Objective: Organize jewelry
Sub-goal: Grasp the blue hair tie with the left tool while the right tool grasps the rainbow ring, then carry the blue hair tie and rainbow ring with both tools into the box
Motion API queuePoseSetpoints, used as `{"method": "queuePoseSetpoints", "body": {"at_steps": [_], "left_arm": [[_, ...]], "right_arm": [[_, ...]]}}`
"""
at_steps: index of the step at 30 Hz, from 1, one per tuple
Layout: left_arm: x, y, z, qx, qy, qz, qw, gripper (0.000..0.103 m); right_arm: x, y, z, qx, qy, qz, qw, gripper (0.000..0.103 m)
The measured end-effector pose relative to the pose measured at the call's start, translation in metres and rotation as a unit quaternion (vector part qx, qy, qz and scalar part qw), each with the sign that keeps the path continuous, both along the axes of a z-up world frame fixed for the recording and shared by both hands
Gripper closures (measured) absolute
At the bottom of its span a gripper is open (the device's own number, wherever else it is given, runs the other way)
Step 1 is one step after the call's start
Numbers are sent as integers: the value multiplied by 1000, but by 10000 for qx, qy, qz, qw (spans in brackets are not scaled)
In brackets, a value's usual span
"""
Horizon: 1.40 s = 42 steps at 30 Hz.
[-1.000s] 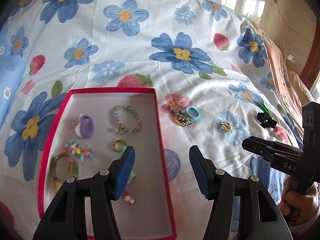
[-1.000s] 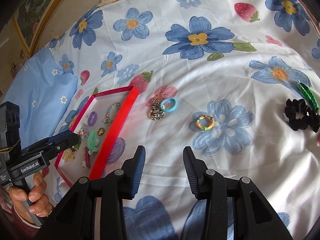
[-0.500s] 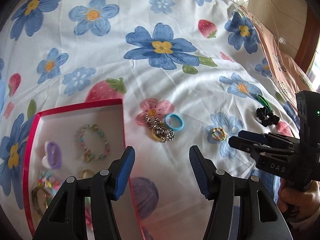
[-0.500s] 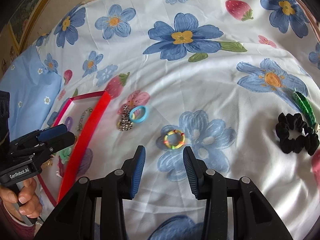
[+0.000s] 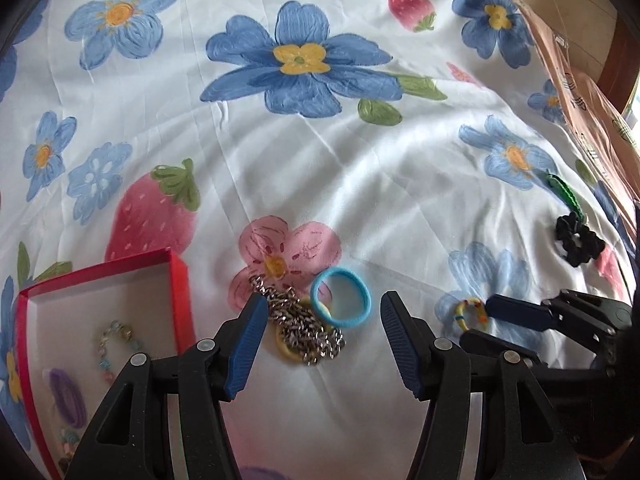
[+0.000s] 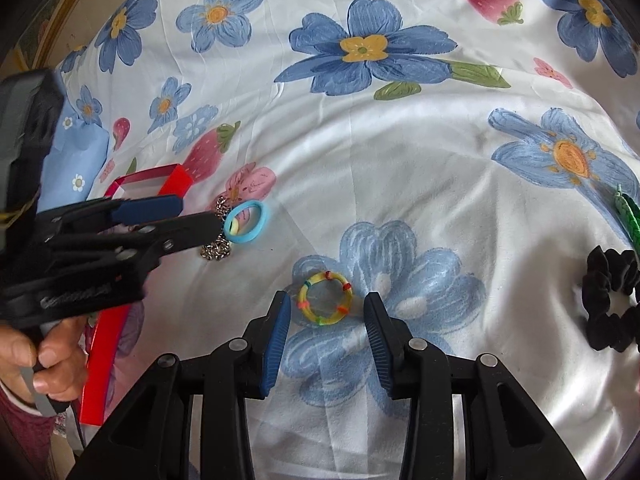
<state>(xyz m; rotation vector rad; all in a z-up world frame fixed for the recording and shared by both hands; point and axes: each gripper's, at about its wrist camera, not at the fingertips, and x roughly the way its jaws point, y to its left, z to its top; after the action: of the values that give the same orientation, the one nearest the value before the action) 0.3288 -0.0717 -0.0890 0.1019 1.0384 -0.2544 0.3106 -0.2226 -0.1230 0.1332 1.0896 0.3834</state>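
Now both are apart: left hand-held gripper (image 5: 320, 340) around the silver chain (image 5: 304, 330), right hand-held gripper (image 6: 326, 338) around the yellow ring (image 6: 325, 298). Maybe the blue band (image 5: 341, 297) gets pinched too, lying against the chain on the bed (image 5: 280, 168).

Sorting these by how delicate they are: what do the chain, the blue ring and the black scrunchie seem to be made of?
Chain: looks like metal, silvery and shiny; its interlocked links glint.
Blue ring: probably a soft elastic hair tie, matte, thick-walled, slightly squashed out of round.
Black scrunchie: seemingly gathered fabric, matte, with ruffled folds.
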Motion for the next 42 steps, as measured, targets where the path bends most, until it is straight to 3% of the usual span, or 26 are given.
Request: {"method": "queuePoseSetpoints", "body": {"at_steps": [4,6,8,11,19,27,42], "left_arm": [[16,-10,-15,117,192,-54,9997,45],[20,-15,-20,197,212,-115,9995,56],[22,-18,-23,237,234,-169,9993,76],[21,-19,-23,177,204,-255,9993,98],[-3,-3,2,-249,-79,-242,9994,100],[-59,21,35,-538,-300,-197,9979,100],[-151,90,68,-908,-525,496,9932,100]], "right_arm": [[3,1,-2,-95,-25,-6,10000,79],[4,-2,-3,-80,-18,-49,10000,91],[5,-4,-4,-43,-8,-81,10000,97],[4,-5,-2,9,-39,-109,9999,99],[-7,-10,13,247,-154,-193,9994,99],[-24,-9,29,467,-240,-216,9984,99],[-51,30,53,649,-336,111,9973,99]]}}
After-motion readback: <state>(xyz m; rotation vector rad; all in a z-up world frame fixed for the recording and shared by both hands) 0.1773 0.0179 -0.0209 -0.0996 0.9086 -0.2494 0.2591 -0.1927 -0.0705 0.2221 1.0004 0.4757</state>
